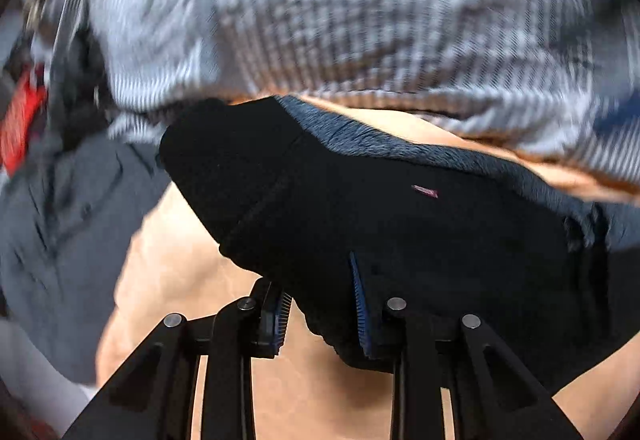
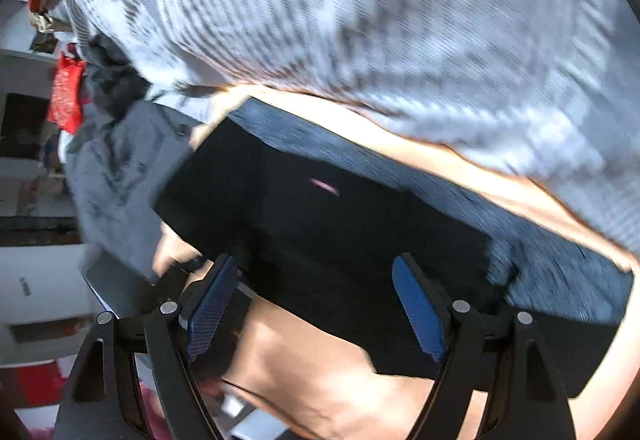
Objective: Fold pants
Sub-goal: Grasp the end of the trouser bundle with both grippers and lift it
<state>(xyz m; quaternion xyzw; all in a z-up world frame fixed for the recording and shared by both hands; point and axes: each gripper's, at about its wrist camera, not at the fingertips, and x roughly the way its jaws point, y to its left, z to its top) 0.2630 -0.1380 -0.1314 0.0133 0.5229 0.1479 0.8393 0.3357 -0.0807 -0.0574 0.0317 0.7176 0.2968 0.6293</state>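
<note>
Only in the left wrist view is the black soft-fabric pants [image 1: 360, 207] fold being pinched, at lower centre, between the left gripper [image 1: 320, 316] pads. In the right wrist view, the right gripper [image 2: 316, 304] is being held wide, empty, with the pants [image 2: 320, 224] lying across mid-frame on the tan surface [image 2: 320, 380], below a blurred grey-striped cloth [image 2: 360, 19].

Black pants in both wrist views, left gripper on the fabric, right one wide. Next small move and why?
Probably close the right gripper on the black pants: its blue pads straddle the near edge without pressing it, while the left gripper already pinches a bunched fold. Both edges need holding before folding.
</note>
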